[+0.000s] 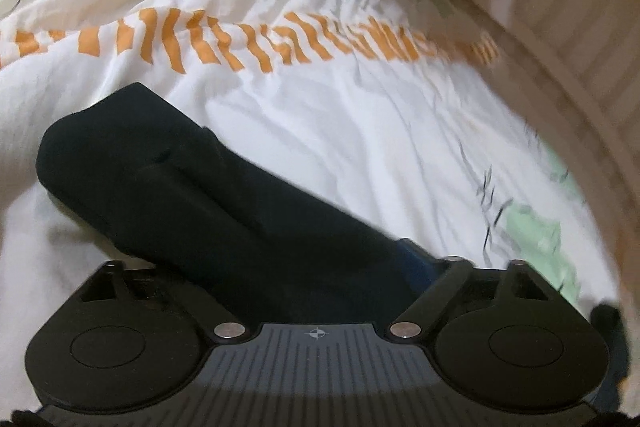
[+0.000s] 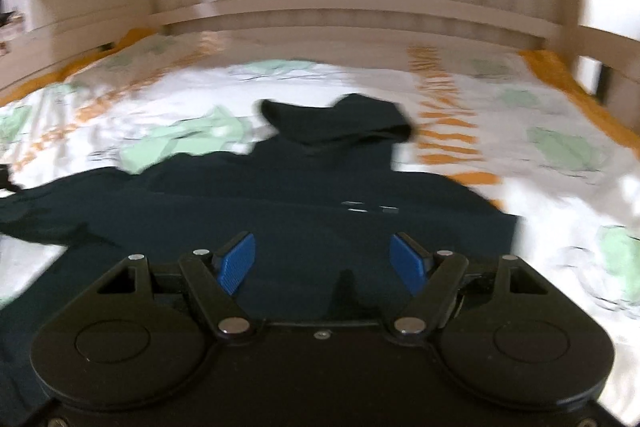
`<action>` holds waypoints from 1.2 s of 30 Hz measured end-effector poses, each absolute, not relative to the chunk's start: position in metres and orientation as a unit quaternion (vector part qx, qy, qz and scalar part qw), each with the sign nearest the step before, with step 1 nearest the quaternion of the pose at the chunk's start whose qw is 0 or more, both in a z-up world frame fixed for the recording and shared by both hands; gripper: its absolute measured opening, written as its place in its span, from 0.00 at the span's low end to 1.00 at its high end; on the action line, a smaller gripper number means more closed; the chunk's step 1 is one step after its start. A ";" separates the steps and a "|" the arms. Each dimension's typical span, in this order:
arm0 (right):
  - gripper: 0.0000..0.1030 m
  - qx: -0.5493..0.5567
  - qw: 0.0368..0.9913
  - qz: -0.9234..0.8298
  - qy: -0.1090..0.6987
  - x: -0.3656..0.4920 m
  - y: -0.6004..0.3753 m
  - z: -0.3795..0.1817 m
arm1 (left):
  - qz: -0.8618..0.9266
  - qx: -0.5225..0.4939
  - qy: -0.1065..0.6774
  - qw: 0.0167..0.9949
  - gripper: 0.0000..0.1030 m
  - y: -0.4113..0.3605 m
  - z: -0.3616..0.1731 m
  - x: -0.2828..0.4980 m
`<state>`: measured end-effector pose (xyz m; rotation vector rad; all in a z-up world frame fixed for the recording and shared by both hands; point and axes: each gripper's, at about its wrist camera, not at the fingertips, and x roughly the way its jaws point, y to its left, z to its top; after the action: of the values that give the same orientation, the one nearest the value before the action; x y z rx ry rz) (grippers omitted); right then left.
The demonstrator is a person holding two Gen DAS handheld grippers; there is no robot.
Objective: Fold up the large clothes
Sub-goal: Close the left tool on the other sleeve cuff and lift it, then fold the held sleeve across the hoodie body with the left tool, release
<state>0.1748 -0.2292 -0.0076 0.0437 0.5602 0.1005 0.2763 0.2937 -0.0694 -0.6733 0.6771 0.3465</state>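
**Hoodie on the bed: sleeve in the left jaws, fold not yet made**

Hoodie (image 2: 304,187), dark navy, lies spread on the bedsheet (image 2: 540,163), hood (image 2: 340,125) toward the headboard (image 2: 352,15). The body fills the near middle of the right wrist view; one dark part trails off to the left edge there. Small white marks sit on the chest; too blurred to read.

Left wrist view: the sleeve (image 1: 168,179), a long dark strip w/ the cuff end far away, runs diagonally from upper left down into the left gripper (image 1: 316,291). Cloth fills the gap between the jaws. One blue pad (image 1: 416,267) peeks out beside it, the other is hidden. Whether the pads actually press, can't tell; it's dark on dark.

Right gripper (image 2: 322,263) hangs over the hoodie body w/ both blue pads apart and clear. Jaws open, nothing between them but the cloth lying below.

Step in hand, my guess: take the sleeve and bring it across the body. To do it well:
- get a firm pinch before lifting; a loose hold drops the sleeve halfway
- lift just enough to clear the cloth, else the body drags and bunches
- lay the sleeve flat and straight, cuff in line w/ the side edge
- use the right gripper to pin the body near the shoulder so it doesn't slide on the sheet

Sheet is wrinkled, white w/ green and orange print, so it may shift too. Both views are blurred.
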 end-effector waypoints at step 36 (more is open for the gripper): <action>0.22 0.013 0.919 0.192 0.343 0.304 -0.070 -0.076 | 0.013 -0.232 0.134 0.963 0.06 0.217 0.048 0.254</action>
<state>0.3035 -0.0699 -0.0761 0.0264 0.7060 0.3949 0.2541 0.2173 0.0475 -0.4697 0.2708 0.0258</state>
